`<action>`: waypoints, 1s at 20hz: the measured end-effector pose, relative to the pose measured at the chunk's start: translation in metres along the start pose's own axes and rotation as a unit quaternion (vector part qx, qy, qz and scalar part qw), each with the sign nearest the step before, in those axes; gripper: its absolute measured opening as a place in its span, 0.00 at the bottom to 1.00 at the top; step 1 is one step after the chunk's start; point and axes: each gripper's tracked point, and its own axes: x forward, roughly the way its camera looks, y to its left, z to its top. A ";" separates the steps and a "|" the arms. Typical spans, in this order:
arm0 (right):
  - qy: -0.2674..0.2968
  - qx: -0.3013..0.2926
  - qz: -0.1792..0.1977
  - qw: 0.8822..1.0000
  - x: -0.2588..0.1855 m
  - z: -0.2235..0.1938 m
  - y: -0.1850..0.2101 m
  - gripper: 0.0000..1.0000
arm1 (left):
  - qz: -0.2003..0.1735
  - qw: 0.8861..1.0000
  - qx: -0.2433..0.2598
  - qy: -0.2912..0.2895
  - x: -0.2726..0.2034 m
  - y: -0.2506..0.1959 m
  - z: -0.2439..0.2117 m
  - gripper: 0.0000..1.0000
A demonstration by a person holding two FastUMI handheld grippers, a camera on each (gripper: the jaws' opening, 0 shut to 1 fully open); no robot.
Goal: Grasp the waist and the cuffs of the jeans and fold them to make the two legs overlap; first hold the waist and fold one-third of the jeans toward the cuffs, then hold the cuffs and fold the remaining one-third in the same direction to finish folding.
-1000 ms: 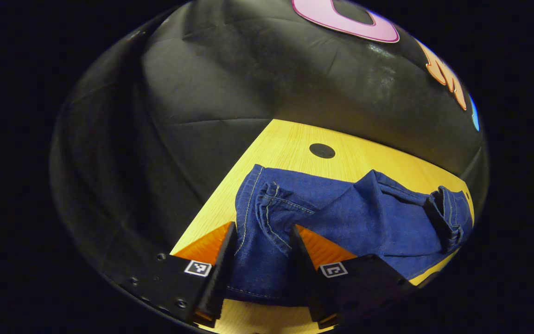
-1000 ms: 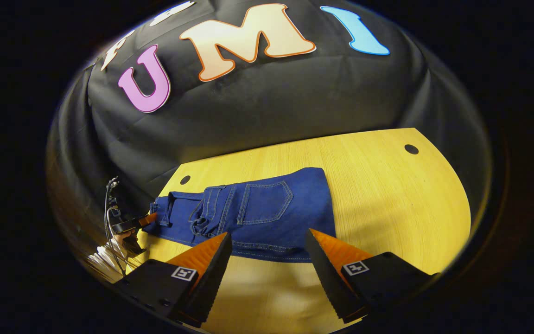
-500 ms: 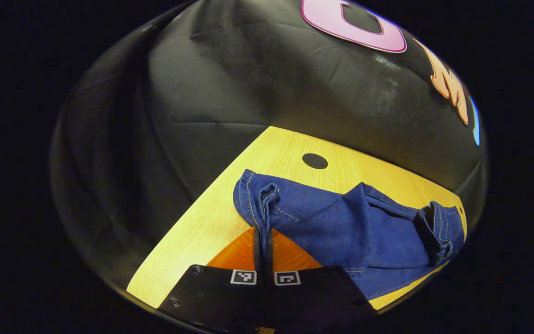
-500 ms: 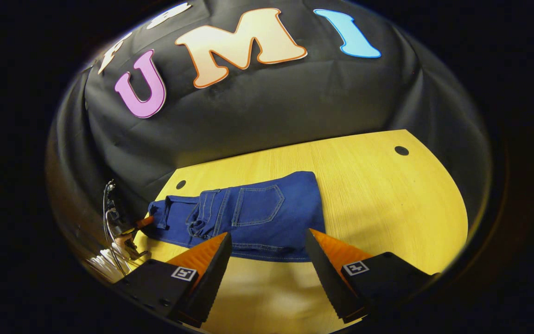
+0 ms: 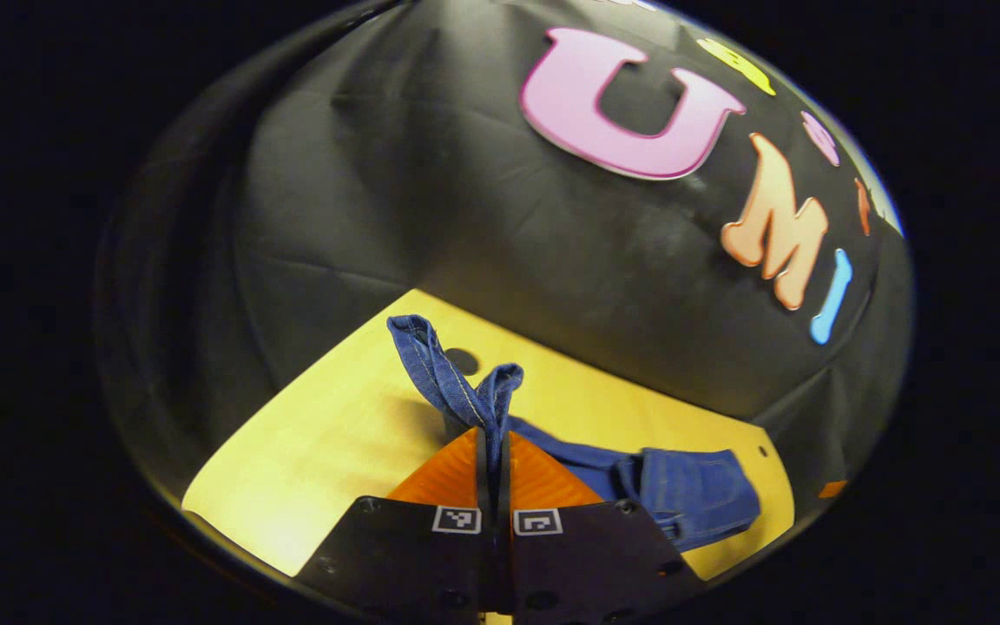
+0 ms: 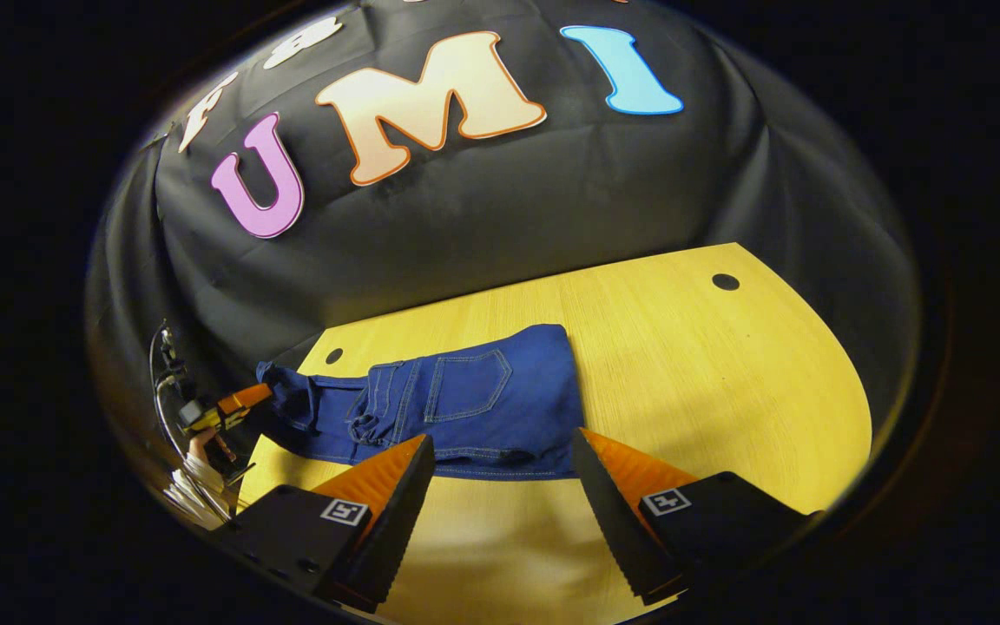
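Left gripper [image 5: 493, 438] clamped on the cuffs [image 5: 465, 382] of the jeans [image 5: 691, 490]; both fingers press the denim flat between them, and the cuff end stands up above the tips in two folded lobes, lifted off the table [image 5: 318, 451]. From the pinch the cloth runs down and away to the right, where the folded bulk lies flat on the wood. In the right gripper view the jeans [image 6: 465, 404] lie across the table [image 6: 726, 382] just beyond the right gripper [image 6: 500, 451], back pocket [image 6: 465, 386] facing up, folded edge toward the right. Right gripper's fingers spread wide, nothing between them; they hang above bare wood just short of the near hem, apart from it. Far left in that view the left gripper [image 6: 235, 408] holds the raised cuff end, a hand [image 6: 200, 447] behind it; at this edge the picture is small and warped, so the grip itself is hard to make out there. A dark round hole [image 6: 725, 281] sits in the tabletop well right of the jeans.
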 end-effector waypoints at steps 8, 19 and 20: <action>0.017 0.001 0.027 0.999 -0.026 -0.008 -0.053 0.94 | -0.089 0.995 -0.011 -0.036 -0.016 -0.184 0.024 0.00; 0.019 -0.002 0.027 0.999 -0.039 -0.003 -0.158 0.98 | -0.104 0.991 0.075 0.046 0.034 -0.348 -0.084 0.00; 0.019 -0.005 0.024 1.000 -0.040 -0.004 -0.163 0.94 | -0.098 0.989 0.092 0.061 0.039 -0.352 -0.103 0.00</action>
